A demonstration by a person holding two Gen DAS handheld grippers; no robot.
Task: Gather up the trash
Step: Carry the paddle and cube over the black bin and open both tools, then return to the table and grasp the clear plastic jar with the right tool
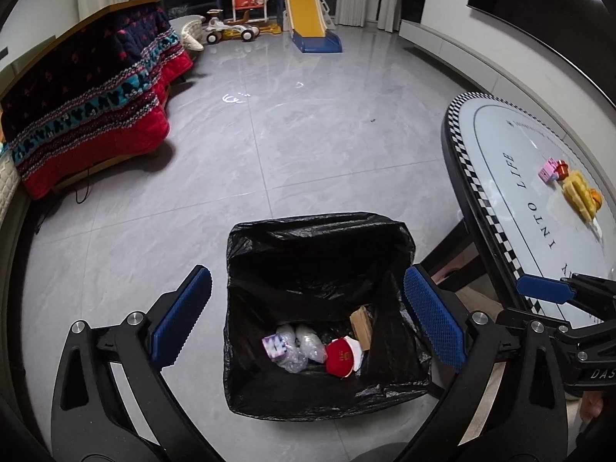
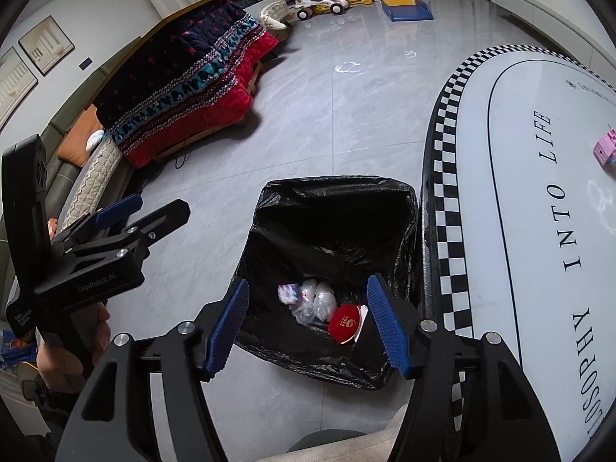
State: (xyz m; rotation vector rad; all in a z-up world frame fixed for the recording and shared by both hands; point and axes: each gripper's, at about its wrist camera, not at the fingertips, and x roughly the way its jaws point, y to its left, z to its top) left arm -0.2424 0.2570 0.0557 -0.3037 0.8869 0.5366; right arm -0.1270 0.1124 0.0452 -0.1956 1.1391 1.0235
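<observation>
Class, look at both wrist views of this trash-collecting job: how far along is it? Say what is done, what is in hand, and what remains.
Done: the black-lined bin already holds a red lid, clear plastic wrap and a cardboard piece.
In hand: nothing; the left gripper and right gripper are both open and empty over the bin.
Left: a pink toy and yellow toy remain on the table; whether they are trash is unclear.

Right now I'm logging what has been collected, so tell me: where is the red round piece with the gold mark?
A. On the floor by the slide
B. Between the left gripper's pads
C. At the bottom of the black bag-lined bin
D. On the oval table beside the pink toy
C: the red round piece lies at the bottom of the black-lined bin, beside crumpled clear plastic.
</observation>
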